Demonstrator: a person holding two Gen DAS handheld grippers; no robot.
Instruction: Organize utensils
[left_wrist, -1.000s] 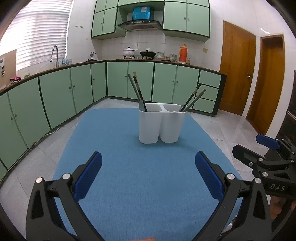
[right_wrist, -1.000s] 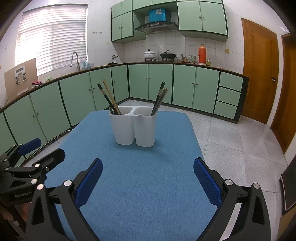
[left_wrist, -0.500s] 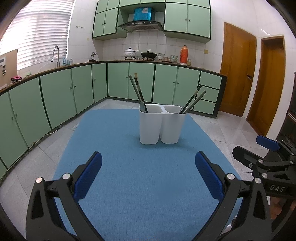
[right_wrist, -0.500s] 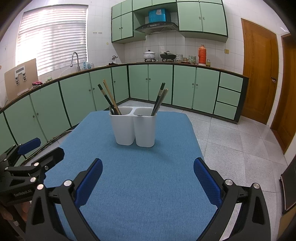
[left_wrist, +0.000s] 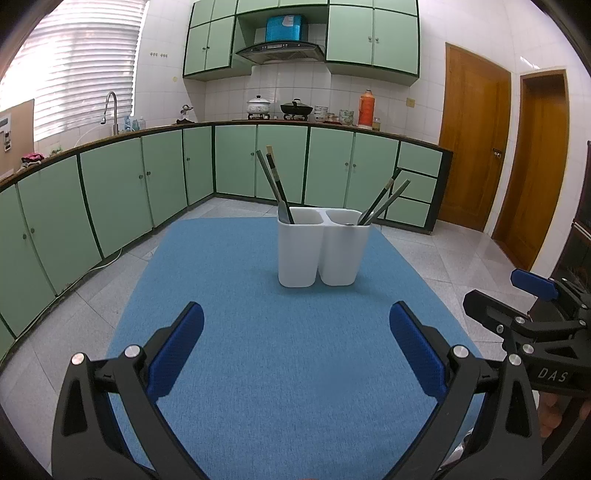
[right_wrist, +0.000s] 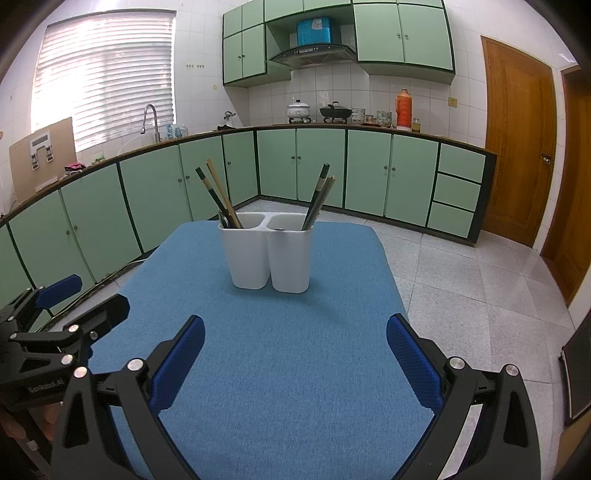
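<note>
Since both claws, left claw and right claw, gape wide and empty, nothing is held; chopsticks lean in the holder at twelve o'clock on the table. Judged light, stiff, slippery; grip upper shafts.

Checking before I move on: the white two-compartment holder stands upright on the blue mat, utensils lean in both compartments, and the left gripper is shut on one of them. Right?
Not quite. The left gripper is open and empty, well short of the holder, as the left wrist view shows. The rest holds: the holder stands upright on the blue mat, with utensils leaning in both compartments.
</note>
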